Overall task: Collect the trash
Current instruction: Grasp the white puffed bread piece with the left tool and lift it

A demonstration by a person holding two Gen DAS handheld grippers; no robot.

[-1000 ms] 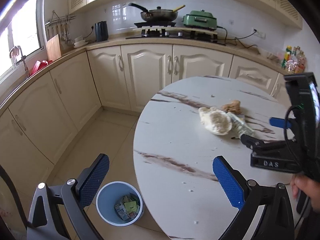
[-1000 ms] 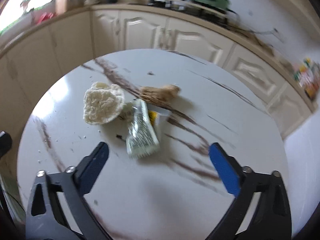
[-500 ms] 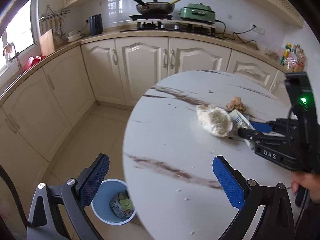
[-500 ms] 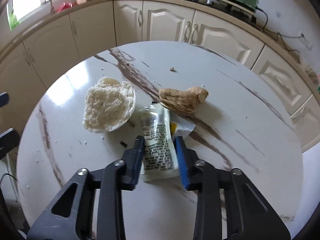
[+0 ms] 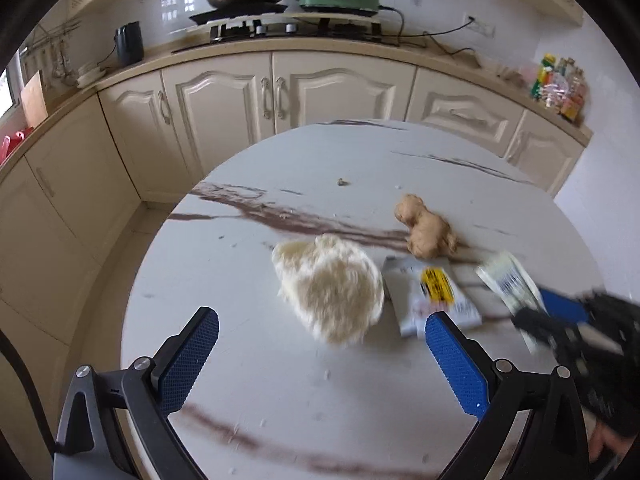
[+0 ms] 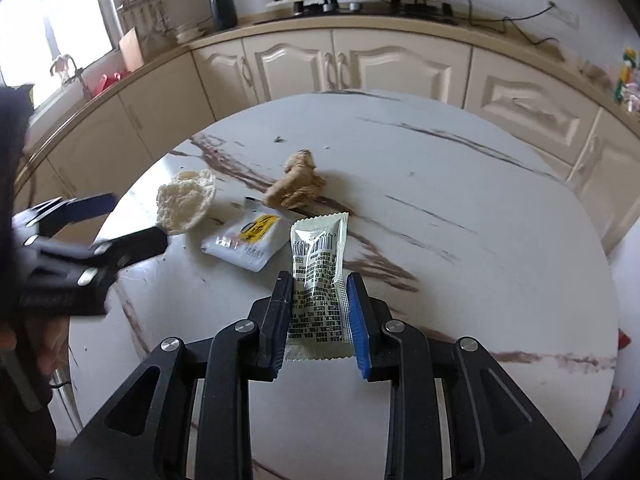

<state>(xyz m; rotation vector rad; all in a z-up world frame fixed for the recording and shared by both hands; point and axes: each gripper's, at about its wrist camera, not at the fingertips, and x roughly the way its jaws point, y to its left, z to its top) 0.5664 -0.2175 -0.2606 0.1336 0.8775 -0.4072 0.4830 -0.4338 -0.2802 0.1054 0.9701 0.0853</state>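
**Sachet pinched at the table's near edge**

Sachet (image 6: 319, 280), pale and printed with black text and a barcode, sits clenched between our right gripper (image 6: 319, 320) fingers, above the marble table (image 6: 480, 280). Our left gripper (image 5: 320, 364) hangs spread wide, grasping nothing. Just beyond lie a white packet (image 6: 248, 242) with a yellow label, a crumbly white bun (image 6: 186, 202), then a ginger root (image 6: 296, 186).

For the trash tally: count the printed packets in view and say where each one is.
2. One packet is clamped in the right gripper; the other packet lies flat on the table beside the white lump. More may be hidden.
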